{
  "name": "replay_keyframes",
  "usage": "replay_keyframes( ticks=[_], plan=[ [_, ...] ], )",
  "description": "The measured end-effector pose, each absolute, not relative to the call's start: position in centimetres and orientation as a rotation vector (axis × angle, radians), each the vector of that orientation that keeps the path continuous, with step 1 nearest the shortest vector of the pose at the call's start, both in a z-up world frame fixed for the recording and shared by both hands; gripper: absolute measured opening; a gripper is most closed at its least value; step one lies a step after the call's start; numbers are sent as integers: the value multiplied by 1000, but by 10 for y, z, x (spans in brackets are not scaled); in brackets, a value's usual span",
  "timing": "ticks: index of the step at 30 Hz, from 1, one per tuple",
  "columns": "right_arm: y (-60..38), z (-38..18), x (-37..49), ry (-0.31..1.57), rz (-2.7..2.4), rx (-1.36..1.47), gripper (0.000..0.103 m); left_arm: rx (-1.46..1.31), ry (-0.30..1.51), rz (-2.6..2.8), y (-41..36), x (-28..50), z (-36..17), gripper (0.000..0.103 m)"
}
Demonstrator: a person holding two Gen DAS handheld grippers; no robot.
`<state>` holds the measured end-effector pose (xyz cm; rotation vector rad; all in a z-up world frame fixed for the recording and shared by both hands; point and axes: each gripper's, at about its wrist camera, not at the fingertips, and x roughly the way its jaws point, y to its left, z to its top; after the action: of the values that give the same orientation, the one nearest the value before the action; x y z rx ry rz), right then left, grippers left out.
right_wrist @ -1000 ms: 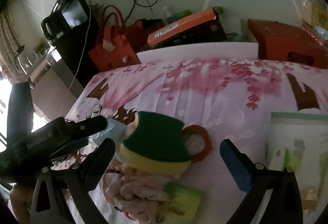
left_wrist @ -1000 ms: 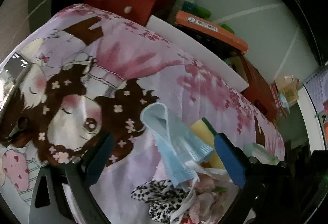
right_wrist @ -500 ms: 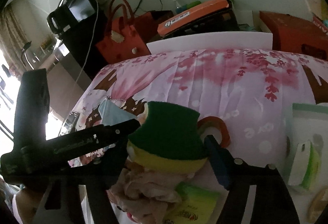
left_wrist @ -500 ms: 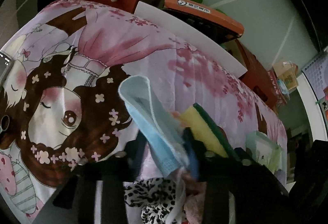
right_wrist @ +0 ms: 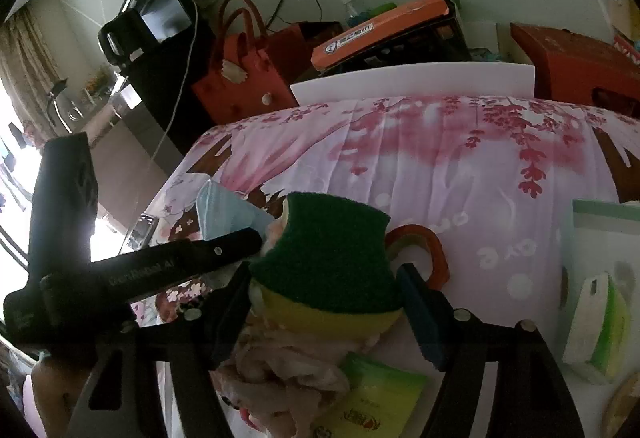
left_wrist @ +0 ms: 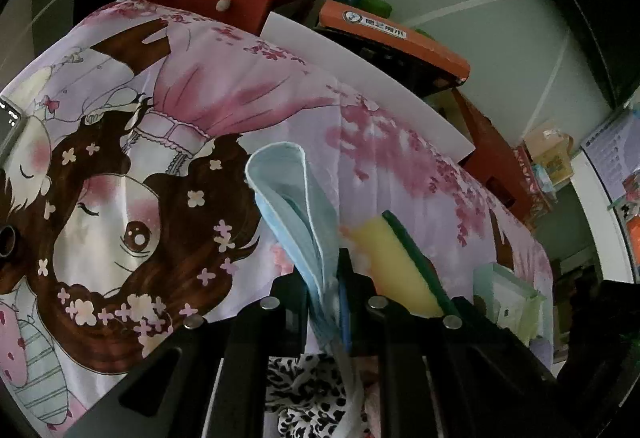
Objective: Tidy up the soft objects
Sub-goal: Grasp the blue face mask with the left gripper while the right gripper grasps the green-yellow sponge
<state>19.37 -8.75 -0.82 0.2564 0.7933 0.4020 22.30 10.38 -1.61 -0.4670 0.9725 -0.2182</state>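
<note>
The left hand-held gripper (left_wrist: 326,290) is pressed together on a pale blue pleated face mask (left_wrist: 296,213), pinching its lower end so the mask's long axis rises toward twelve o'clock from the fingertips, its loose top folded over. The right hand-held gripper (right_wrist: 326,304) brackets a green-topped yellow kitchen sponge (right_wrist: 328,266); its fingers sit against both sides of the sponge, though how firmly it squeezes I cannot tell. From the left wrist view the sponge (left_wrist: 396,266) lies just beside the mask at about three o'clock. Both sit above a heap of pink crumpled cloth (right_wrist: 280,370) on the cartoon-printed pink bedsheet (right_wrist: 440,165). The coming move, I judge, turns on lifting each piece clear without dragging its neighbour.
</note>
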Motion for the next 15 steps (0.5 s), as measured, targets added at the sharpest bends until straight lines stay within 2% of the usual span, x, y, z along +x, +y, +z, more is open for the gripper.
replay_keyframes(
  ticks=[15],
  plan=[
    [-105, -12, 193, 813, 443, 372, 74, -503, 929, -199, 116, 217, -9, 11]
  ],
)
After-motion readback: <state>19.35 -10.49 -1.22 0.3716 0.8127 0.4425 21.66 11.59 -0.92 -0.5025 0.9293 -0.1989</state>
